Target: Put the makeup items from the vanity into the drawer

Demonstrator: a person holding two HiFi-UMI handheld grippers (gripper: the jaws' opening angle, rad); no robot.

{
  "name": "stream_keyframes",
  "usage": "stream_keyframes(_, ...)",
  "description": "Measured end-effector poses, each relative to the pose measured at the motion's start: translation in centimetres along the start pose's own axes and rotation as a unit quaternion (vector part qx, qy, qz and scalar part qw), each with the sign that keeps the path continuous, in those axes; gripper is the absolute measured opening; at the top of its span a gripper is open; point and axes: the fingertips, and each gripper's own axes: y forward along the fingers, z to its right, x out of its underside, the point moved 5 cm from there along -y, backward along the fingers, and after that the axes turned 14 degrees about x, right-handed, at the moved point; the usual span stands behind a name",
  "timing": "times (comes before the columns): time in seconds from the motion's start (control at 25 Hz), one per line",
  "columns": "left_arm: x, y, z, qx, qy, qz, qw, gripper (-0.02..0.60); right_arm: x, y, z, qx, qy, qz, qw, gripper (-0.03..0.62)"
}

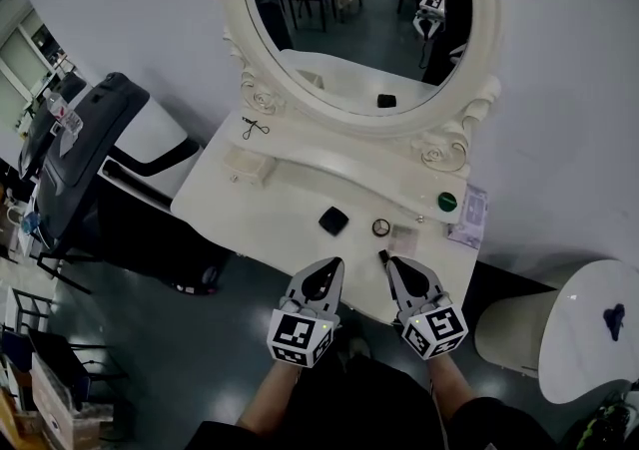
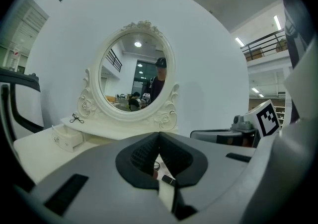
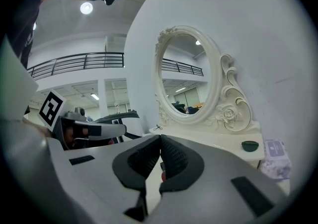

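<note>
Fingers: left gripper (image 1: pixel 336 262) pads shut tip to tip, nothing btw them. Right gripper (image 1: pixel 390 261) likewise closed & empty. Both sit at the vanity's front edge, pointing at the top.
Vanity: white vanity (image 1: pixel 250 207) w/ oval mirror (image 1: pixel 359 19) and a raised shelf under it.
Drawer: small drawer (image 1: pixel 250 168) at the left end of the top, under the shelf. Looks shut, nothing seen going in.
Items on top: black square compact (image 1: pixel 333 221) mid-top. Small round ring-shaped pot (image 1: pixel 380 227) just right of it. Dark lipstick-like tube (image 1: pixel 383 256) at the front edge, just beside the right gripper's tips. Pale flat piece (image 1: pixel 403 238) near the tube, can't tell what it is.
Items on shelf: black eyelash curler (image 1: pixel 255 127) at the left end, green round pot (image 1: pixel 447 202) at the right end, printed packet (image 1: pixel 469 216) beside it.
Progress: judged as the very start. Every item visible is out on the vanity, none in the drawer.
Left to do: prob. open the drawer, then move compact, ring pot, tube, curler & green pot one by one.
Writing: none legible. Packet print is too small to read. Gripper cubes carry only black-white square markers, no brand seen.
</note>
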Motion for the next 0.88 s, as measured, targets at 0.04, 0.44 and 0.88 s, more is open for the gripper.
stream_keyframes(0.04, 0.1, 0.2, -0.4, 0.003, -0.001, -0.001, 1.0000, 0.015, 0.1, 0.4, 0.1, 0.003, 0.001, 0.000, 1.000, 0.023)
stream_keyframes(0.44, 0.0, 2.0, -4.4, 0.052, 0.001, -0.013, 0.9986, 0.015, 0.0, 3.5, -0.1, 0.054, 0.008, -0.003, 0.998, 0.023)
stream_keyframes(0.88, -0.6, 2.7, -8.0, 0.113, 0.007, -0.018, 0.9934, 0.015, 0.1, 5.2, -1.1, 0.122, 0.007, 0.000, 0.993, 0.024)
